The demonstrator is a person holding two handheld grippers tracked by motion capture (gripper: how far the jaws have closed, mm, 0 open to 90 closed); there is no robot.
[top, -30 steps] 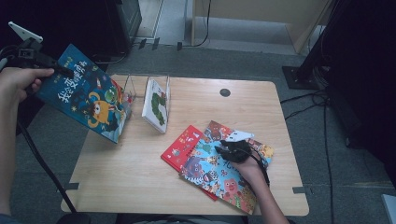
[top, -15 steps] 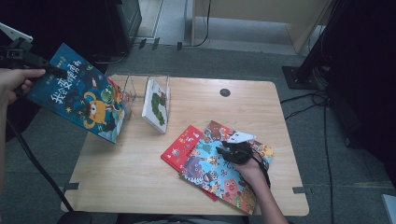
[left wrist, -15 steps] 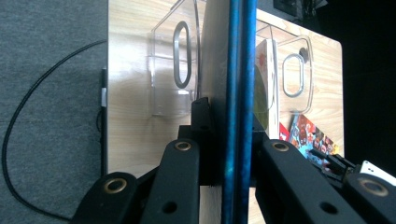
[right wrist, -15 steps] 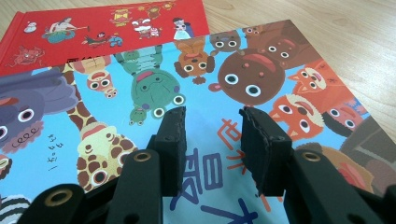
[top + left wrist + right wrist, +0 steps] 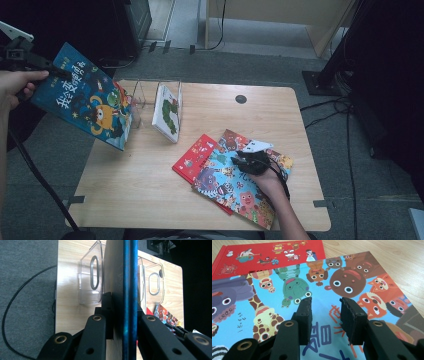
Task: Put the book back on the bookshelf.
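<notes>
My left gripper clamps the blue picture book by its upper edge, hanging tilted off the table's left side, short of the clear rack; it could swing or slip. Its cover shows cartoon monsters. My right gripper, jaws part-open and empty, rests on the animal-face book.

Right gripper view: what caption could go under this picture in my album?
Open hand-held gripper resting over an animal picture book that lies on a red book.
</notes>
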